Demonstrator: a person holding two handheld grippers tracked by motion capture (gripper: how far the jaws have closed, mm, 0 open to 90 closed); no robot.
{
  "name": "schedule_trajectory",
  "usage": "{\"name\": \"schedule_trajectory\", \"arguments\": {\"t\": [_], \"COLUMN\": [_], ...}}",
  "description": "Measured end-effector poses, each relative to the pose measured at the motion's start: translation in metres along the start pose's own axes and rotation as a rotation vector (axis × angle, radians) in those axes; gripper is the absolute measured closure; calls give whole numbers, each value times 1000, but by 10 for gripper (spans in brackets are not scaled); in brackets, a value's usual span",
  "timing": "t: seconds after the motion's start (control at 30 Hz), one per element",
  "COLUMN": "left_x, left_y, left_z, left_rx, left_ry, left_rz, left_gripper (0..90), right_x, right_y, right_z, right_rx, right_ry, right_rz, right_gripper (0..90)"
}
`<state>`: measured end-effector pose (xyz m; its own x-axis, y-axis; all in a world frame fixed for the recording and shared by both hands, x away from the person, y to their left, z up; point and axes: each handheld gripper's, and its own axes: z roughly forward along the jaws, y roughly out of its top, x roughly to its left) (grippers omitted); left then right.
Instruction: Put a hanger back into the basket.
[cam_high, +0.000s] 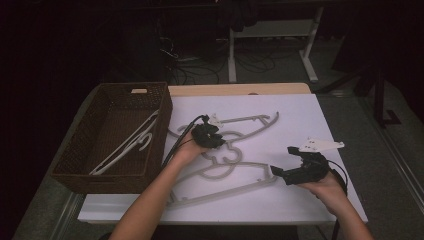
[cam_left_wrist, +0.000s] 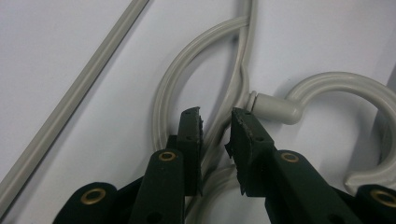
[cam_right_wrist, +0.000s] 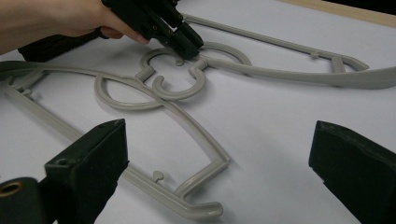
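Near edge of the white table (cam_high: 310, 210): two forearms come in from the bottom. Right gripper (cam_high: 280, 172) is low over the table at the right, jaws wide apart, nothing between them; in the right gripper view its two black jaws frame bare table and the end of the near hanger (cam_right_wrist: 177, 121). Near hanger lies flat across the table front, its bar running toward the left, hook curled at the middle.

Mid-table: left gripper (cam_high: 214, 141) points down at the spot where the hooks of the two grey hangers overlap. In the left gripper view its jaws stand narrowly apart, straddling the thin neck of the far hanger (cam_left_wrist: 240, 70); a small gap shows on each side, so the pads do not seem to clamp it yet. Far hanger lies flat, arm reaching toward the right.

Far left: brown wicker basket (cam_high: 107, 180) just beside the hangers, with white hangers (cam_high: 131, 142) leaning inside.
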<state>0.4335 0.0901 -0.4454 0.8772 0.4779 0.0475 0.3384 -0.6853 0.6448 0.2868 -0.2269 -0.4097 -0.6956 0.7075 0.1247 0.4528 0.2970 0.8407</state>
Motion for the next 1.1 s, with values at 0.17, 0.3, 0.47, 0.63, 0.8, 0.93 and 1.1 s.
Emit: {"name": "schedule_trajectory", "arguments": {"t": [0.17, 0.3, 0.47, 0.63, 0.8, 0.93, 1.1], "left_x": [1, 1, -12, -31, -42, -37, -26], "left_y": [0, 5, 18, 32, 40, 39, 32], "left_z": [3, 5, 15, 26, 31, 22, 2], "left_rx": [-18, -47, -44, -26, -24, -56, -65], "left_ry": [-27, -61, -121, -154, -147, -135, -125], "left_rz": [11, -8, 4, 35, 54, 21, -9], "left_gripper": [733, 789, 823, 830, 827, 735, 663], "right_x": [0, 1, 0, 0, -1, -1, -1], "right_y": [0, 0, 1, 0, 0, 0, 0], "right_z": [1, 1, 1, -1, -2, -2, -3], "right_rx": [2, 4, 0, -3, -6, -8, -8], "right_ry": [2, 4, 4, 2, 1, 2, 0], "right_rz": [-1, -3, -3, -1, 2, 2, 3], "right_gripper": [39, 39, 41, 41, 42, 41, 41]}}
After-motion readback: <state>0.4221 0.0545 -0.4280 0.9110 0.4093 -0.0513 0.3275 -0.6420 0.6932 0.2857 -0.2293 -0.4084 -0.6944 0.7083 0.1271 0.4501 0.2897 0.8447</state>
